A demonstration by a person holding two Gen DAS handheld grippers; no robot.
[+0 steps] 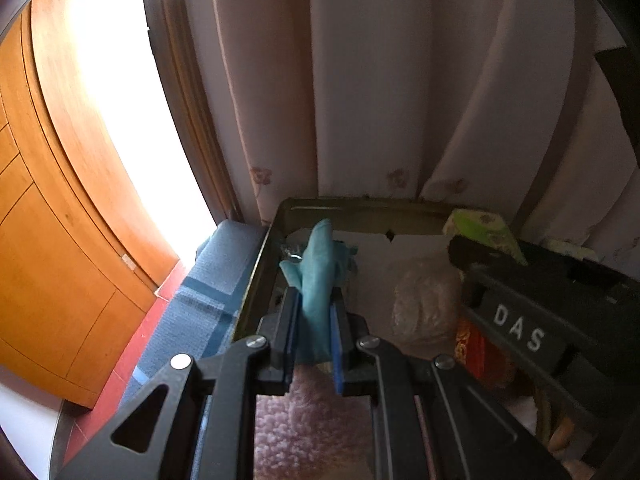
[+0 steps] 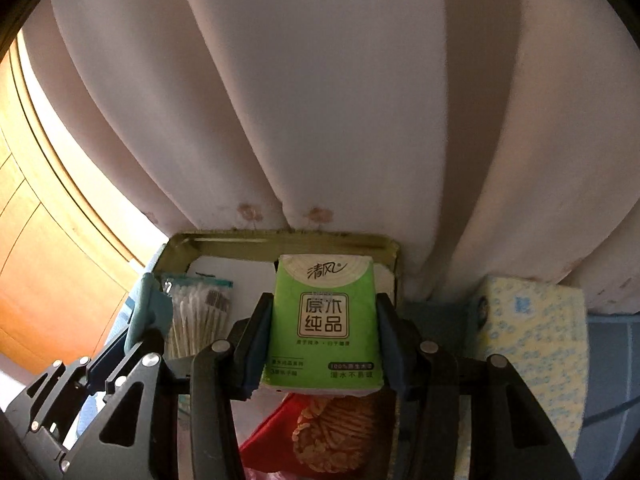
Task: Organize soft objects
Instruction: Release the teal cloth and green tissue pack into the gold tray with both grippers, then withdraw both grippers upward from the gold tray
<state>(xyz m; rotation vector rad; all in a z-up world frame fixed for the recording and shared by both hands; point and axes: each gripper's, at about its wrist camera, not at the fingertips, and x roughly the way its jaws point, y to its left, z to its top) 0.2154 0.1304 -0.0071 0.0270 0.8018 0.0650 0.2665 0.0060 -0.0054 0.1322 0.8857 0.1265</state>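
Green tissue pack [image 2: 323, 320] sits clamped in my right gripper [image 2: 323, 332]; my left gripper [image 1: 316, 312], tilted downward, pinches a teal cloth [image 1: 318, 276] over the tray [image 1: 360, 205].

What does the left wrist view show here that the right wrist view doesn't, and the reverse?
Left wrist only: the pink fuzzy fabric under the left gripper, and a pale bagged item in the tray.
Right wrist only: the cotton swab pack in the tray, the red snack bag, and the yellow-blue tissue pack outside it.
Both: the metal tray, the teal cloth pinched by the left gripper, the green tissue pack clamped by the right gripper, and the curtain.
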